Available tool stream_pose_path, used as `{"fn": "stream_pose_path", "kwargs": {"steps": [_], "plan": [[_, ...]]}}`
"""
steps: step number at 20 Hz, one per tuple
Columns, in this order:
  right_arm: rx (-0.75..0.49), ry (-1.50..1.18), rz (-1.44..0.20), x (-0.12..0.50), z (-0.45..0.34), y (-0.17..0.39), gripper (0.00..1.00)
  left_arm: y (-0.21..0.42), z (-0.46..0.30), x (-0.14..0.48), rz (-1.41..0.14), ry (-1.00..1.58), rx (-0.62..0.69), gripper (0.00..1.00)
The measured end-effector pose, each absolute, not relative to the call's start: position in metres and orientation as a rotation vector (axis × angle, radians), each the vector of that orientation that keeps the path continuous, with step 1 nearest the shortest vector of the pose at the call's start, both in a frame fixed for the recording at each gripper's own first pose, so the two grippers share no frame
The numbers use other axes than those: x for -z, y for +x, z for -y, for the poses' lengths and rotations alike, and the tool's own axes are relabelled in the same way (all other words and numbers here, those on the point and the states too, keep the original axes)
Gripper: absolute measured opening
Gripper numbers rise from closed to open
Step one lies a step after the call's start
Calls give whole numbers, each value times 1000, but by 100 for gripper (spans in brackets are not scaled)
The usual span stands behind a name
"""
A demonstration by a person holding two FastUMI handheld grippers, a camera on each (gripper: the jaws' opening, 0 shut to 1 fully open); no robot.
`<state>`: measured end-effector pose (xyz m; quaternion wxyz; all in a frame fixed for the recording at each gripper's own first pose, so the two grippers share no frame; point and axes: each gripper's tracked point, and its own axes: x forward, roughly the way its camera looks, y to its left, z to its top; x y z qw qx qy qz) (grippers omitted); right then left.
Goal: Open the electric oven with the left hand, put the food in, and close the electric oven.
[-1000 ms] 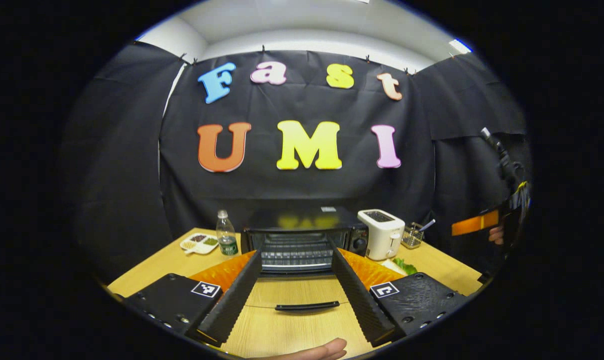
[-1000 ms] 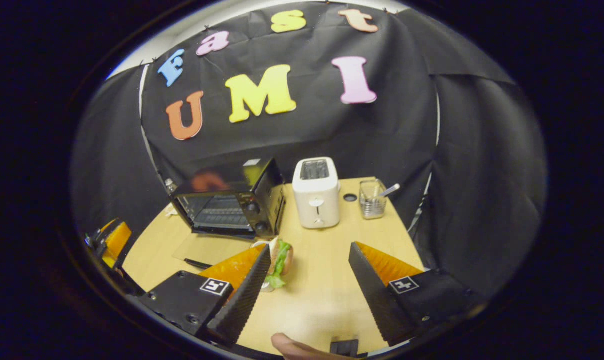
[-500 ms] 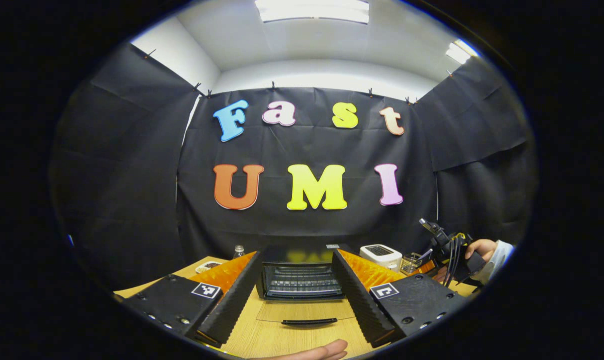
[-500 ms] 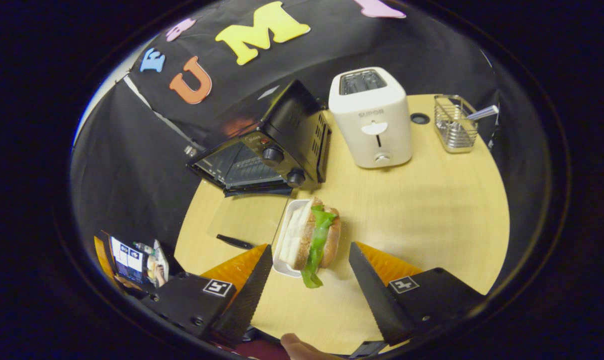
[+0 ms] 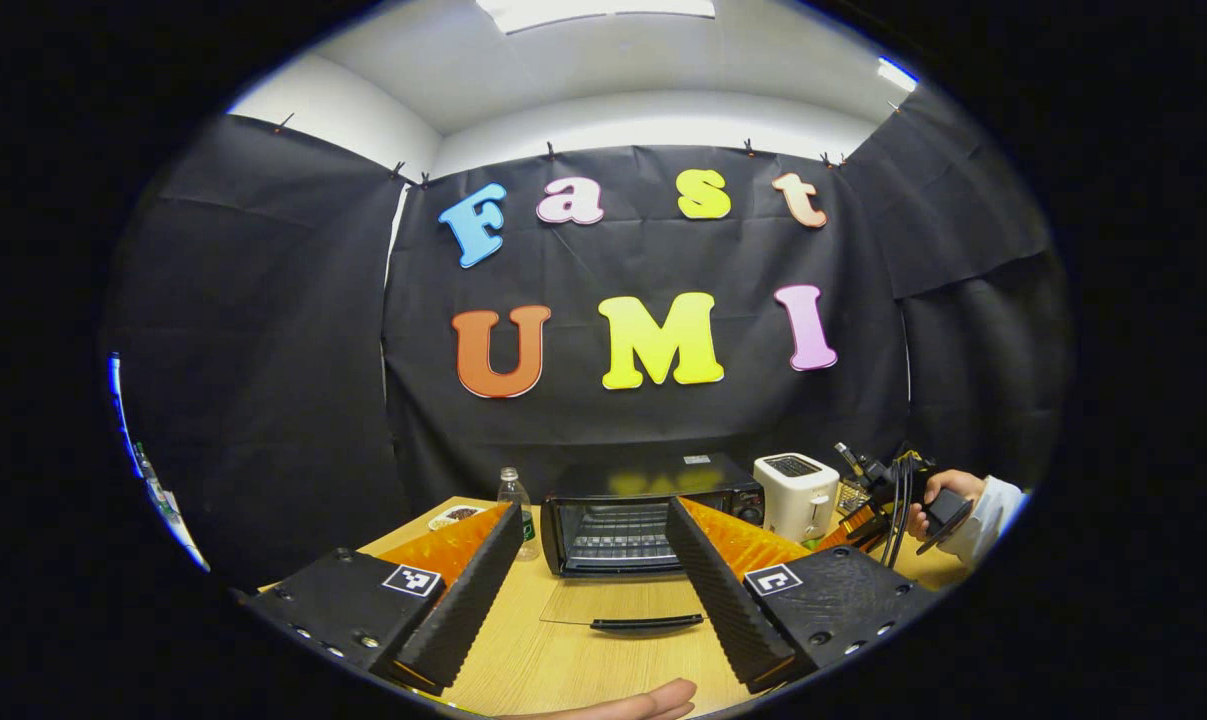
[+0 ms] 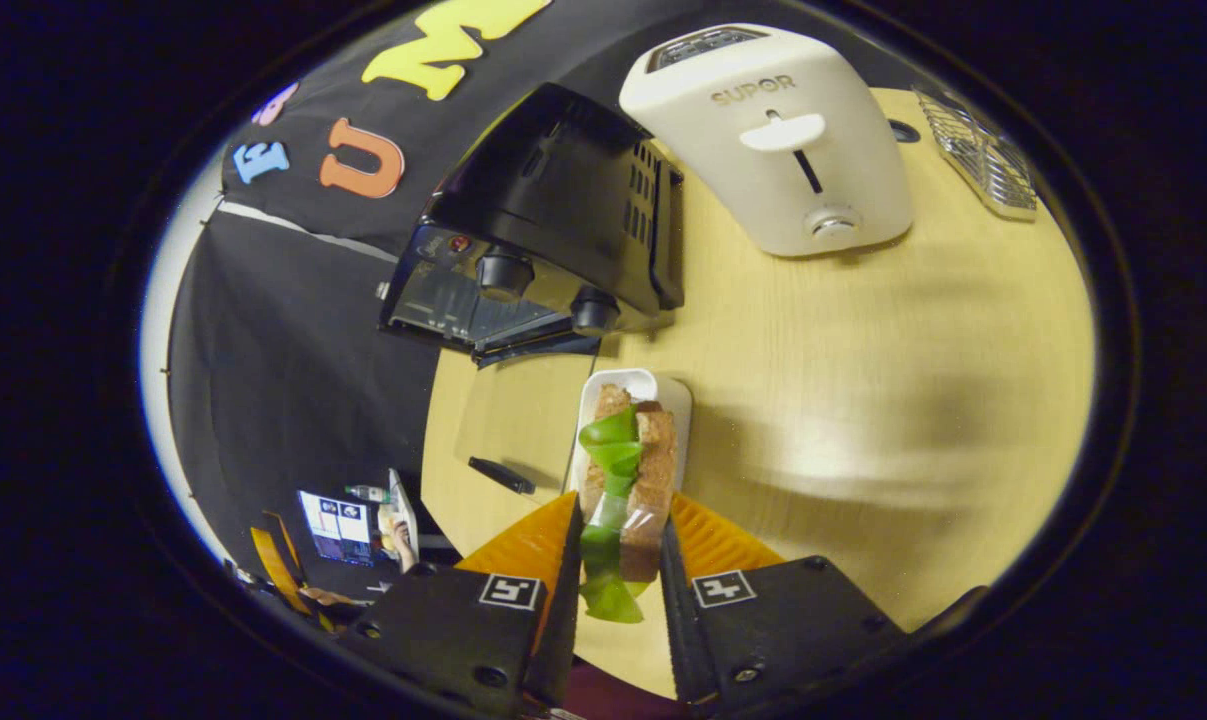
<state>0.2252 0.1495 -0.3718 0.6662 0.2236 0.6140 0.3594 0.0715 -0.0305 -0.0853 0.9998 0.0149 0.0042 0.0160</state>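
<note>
The black electric oven [image 5: 613, 510] stands open at the table's middle, its glass door lying flat on the wood with the handle [image 5: 648, 623] towards me. My left gripper [image 5: 593, 512] hovers open in front of that door, nothing between its fingers. A sandwich [image 6: 631, 480] with green lettuce rests on a small white tray [image 6: 658, 388] just right of the oven [image 6: 553, 230]. My right gripper [image 6: 615, 572] is shut on the sandwich, one finger pressing each bread side. In the left gripper view a hand holds the right gripper [image 5: 888, 495] low beside the toaster.
A white toaster [image 6: 773, 140] stands right of the oven, with a wire basket [image 6: 978, 150] beyond it. A water bottle [image 5: 511, 492] and a snack dish [image 5: 456, 515] sit left of the oven. The open door's handle [image 6: 501, 476] lies left of the tray.
My right gripper came down over the sandwich and shut on it. The left gripper stayed open and shifted a little back and left of the oven door.
</note>
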Motion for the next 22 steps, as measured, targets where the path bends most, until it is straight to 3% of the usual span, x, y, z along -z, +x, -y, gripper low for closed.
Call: {"fn": "stream_pose_path", "kwargs": {"steps": [1,3,16,22], "plan": [[-806,503,-1376,369,-148,225,41,71,32,86,-12,29,-28,88],[-781,519,-1359,362,-145,223,39,68,34,84,-10,20,-20,95],[-721,745,-1139,291,-169,164,39,50,18,88,22,-75,58,94],[-625,908,-873,283,-244,167,39,43,-6,95,32,-64,22,94]]}}
